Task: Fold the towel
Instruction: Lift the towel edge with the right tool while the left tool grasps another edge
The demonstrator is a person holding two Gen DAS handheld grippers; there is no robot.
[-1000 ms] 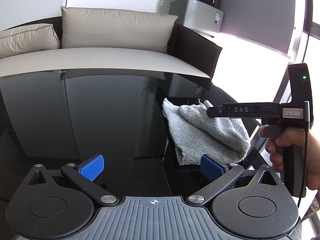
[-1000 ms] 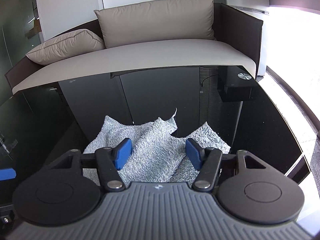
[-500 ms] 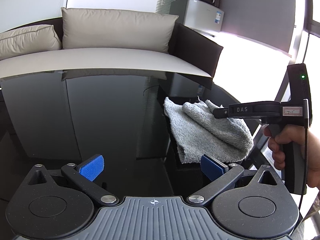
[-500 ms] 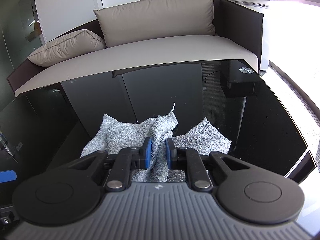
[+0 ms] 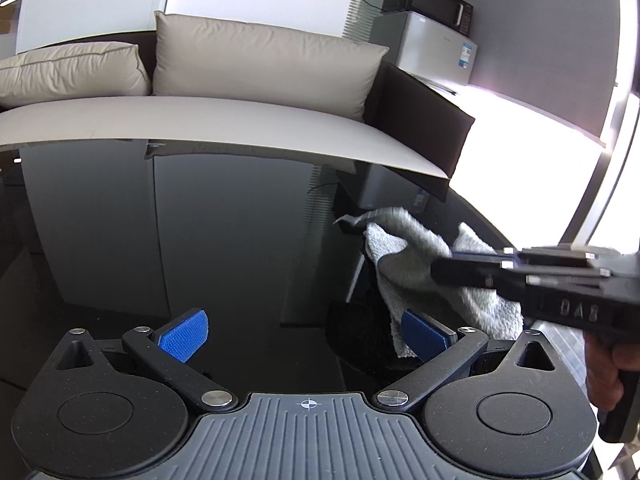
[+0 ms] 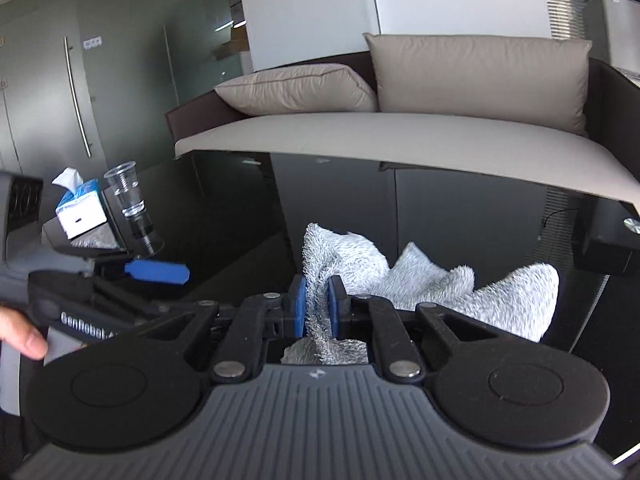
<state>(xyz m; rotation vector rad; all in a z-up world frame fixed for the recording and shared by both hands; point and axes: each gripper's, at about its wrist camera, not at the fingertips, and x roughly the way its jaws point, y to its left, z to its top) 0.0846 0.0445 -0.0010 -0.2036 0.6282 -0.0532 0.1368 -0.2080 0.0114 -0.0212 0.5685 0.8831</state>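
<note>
A grey terry towel (image 6: pixel 420 280) lies crumpled on the black glass table (image 6: pixel 460 216). My right gripper (image 6: pixel 317 300) is shut on a raised edge of it, the cloth pinched between the blue pads and lifted off the glass. In the left wrist view the same towel (image 5: pixel 404 256) hangs from the right gripper's black fingers (image 5: pixel 472 270) at the right. My left gripper (image 5: pixel 304 330) stands open over bare glass to the left of the towel, its right pad close to the towel's lower hem, nothing between the pads.
A beige sofa (image 5: pixel 240 120) with cushions runs along the table's far edge. A tissue box (image 6: pixel 78 208) and a clear plastic cup (image 6: pixel 128 192) stand at the far left. A person's hand (image 5: pixel 608 368) holds the right gripper's handle. A microwave (image 5: pixel 428 0) sits on a small fridge at the back.
The right gripper closed on the towel's edge, then lifted and swung it leftward while rolling. The towel has risen off the glass. The left gripper shifted slightly, staying open.
</note>
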